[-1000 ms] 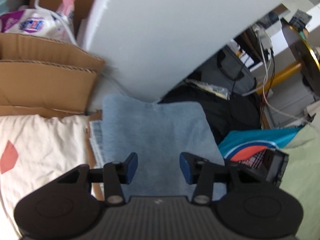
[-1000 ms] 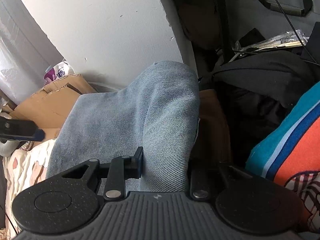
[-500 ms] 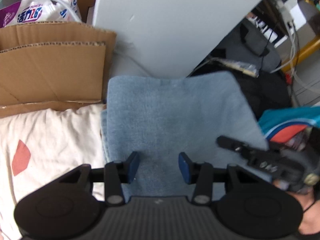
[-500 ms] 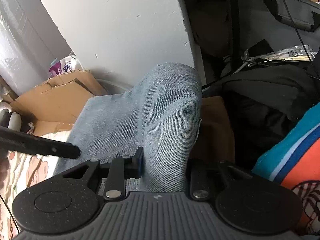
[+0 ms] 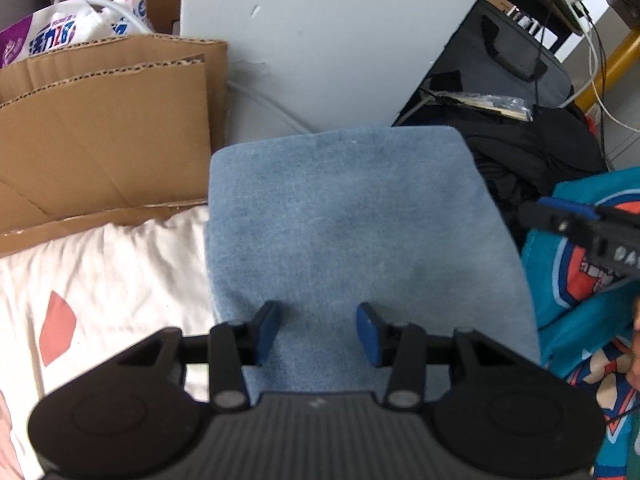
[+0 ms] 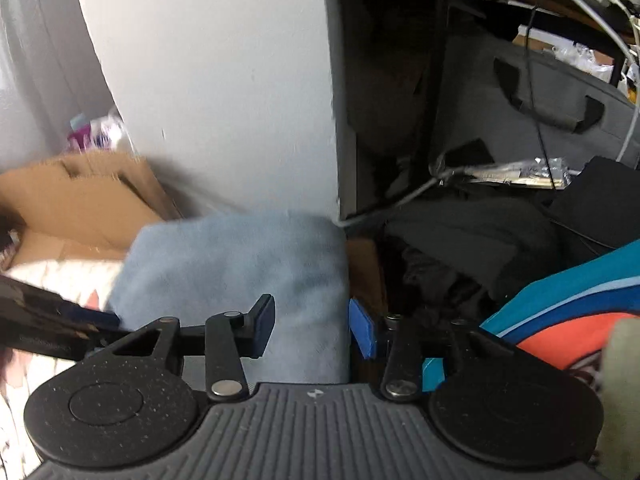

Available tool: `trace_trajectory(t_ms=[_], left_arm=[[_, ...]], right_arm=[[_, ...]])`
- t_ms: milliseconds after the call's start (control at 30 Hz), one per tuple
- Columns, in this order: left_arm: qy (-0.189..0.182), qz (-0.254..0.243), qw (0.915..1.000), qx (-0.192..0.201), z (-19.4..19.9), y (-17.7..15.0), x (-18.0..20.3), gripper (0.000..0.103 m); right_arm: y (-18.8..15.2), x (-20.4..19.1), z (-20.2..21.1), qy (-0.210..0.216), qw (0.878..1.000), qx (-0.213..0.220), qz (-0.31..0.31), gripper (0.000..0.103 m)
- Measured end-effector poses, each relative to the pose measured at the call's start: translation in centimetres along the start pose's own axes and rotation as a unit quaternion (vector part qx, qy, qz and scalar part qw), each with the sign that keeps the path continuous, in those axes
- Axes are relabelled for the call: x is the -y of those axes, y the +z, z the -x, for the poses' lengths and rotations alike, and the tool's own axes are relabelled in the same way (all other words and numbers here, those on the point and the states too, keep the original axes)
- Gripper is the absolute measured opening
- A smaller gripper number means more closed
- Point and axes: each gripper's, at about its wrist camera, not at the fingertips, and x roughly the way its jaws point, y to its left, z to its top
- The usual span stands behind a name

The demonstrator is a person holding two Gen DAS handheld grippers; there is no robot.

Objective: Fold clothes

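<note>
**Folded denim piece, being released onto the pile**

Item: a folded blue denim garment (image 5: 352,240), being laid flat as a neat rectangle. It is lying on a cream printed sheet (image 5: 104,276), with its far edge against the foot of a white panel (image 5: 320,40). Flattened cardboard (image 5: 104,128) is lying just beside it on one side; dark bags (image 5: 532,152) and a teal and orange garment (image 5: 580,280) are lying on the other.

Left gripper (image 5: 318,328): being held over the near part of the denim, jaws apart, nothing being pinched. Whether the pads are resting on the cloth cannot be told.

Right gripper (image 6: 310,330): jaws having just been opening. The edge of the denim is sitting between them, but the blue pads are no longer pressing on it, so the cloth is judged released. This view is blurred.

Handling notes, offered as judgement. The fold appears to be finished, and letting go cleanly is being treated as the step in hand.
- The right jaws are best being drawn straight back off the edge, so that the top layer is not being dragged open.
- The left jaws are best being kept spread and low, so that the stack is being steadied.
- Denim is stiff and may be springing up; a light press along the crease may be needed.
- The edge near the dark bags is worth being watched for overhang.
</note>
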Motion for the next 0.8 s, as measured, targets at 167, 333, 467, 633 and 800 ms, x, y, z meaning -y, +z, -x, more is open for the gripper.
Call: trace_trajectory(t_ms=[167,333,467,633,800], left_arm=[[-0.002,-0.007,1.0,0.006,0.0,0.0,-0.1,0.046],[0.01,-0.01,0.9993,0.035,0.9,0.0,-0.3,0.017],[-0.002,0.025,0.9971,0.072,2.2,0.2,-0.6,0.013],[-0.003,-0.005,0.9957,0.092,1.9,2.6,0.3,0.015],[0.018,-0.042,0.9958,0.079,0.4,3.5,1.8,0.019]], right_arm=[[-1.1,-2.2,-1.0,0.029,0.998,-0.017,0.046,0.042],[-2.3,-2.9,-3.4,0.03,0.998,-0.034,0.042,0.041],[-1.9,-2.5,-3.7,0.031,0.999,-0.03,0.031,0.041],[-0.3,-1.9,-3.9,0.011,0.999,-0.013,0.033,0.039],[0.6,-0.5,-5.6,-0.009,1.0,-0.01,0.01,0.027]])
